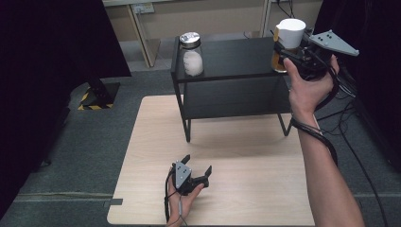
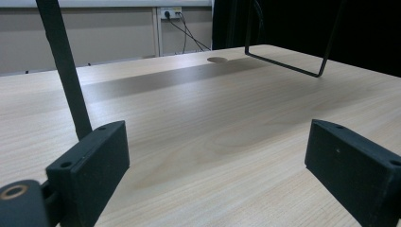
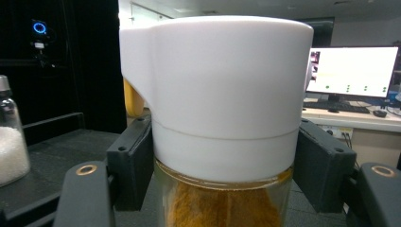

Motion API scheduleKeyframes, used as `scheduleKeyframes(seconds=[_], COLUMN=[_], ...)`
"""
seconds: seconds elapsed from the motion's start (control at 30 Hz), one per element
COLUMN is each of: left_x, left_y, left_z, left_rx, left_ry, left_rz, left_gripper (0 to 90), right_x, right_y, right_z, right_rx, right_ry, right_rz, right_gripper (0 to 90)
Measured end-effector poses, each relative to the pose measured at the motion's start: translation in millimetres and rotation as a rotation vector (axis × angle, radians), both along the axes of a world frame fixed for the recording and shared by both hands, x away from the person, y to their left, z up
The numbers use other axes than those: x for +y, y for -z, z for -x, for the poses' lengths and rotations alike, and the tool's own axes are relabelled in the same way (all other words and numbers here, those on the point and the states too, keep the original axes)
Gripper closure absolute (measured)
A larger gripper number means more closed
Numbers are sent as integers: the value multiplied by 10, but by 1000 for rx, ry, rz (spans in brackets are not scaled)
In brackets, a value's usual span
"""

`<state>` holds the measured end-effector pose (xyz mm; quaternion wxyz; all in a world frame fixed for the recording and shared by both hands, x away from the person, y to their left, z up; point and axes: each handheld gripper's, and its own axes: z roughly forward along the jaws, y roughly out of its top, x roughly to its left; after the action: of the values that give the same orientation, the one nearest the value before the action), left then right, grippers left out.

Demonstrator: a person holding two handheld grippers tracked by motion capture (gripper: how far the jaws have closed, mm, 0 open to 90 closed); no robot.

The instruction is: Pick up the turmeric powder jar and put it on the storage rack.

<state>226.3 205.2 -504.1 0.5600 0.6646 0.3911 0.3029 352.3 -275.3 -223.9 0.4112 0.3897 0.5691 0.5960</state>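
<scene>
A glass jar point(image 1: 290, 35) with a tall white lid and orange-yellow contents is at the right end of the black shelf's top point(image 1: 231, 59). My right gripper point(image 1: 283, 53) is shut on it, and the right gripper view shows both black jaws pressed against the jar point(image 3: 222, 94) just under the lid's rim. Whether the jar's base touches the shelf I cannot tell. My left gripper point(image 1: 196, 164) lies low on the wooden table point(image 1: 246, 151) near its front edge. It is open, with nothing between its jaws point(image 2: 217, 156).
A second glass jar point(image 1: 191, 54) with a metal lid and white granules stands at the shelf's left end point(image 3: 9, 137). The shelf's thin black legs point(image 2: 66, 66) stand on the far half of the table. Cables lie on the floor at right point(image 1: 359, 156).
</scene>
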Motion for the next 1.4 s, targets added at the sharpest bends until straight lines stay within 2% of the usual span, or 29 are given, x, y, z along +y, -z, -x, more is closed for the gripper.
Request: scheduleKeyframes(seconds=[0.63,1.0,1.4], left_x=[-14,-13,-17], left_y=[3,3,5], left_z=[4,3,4], left_rx=[-3,-2,-3], left_ry=[3,4,5], left_rz=[-1,1,0], left_gripper=[66,66,66], right_x=[23,4,-14], right_y=[94,92,102], right_z=[-9,-12,-21], right_rx=[-31,-26,-14], right_ry=[0,-6,-8], right_rz=[8,1,-32], right_gripper=[303,278,85])
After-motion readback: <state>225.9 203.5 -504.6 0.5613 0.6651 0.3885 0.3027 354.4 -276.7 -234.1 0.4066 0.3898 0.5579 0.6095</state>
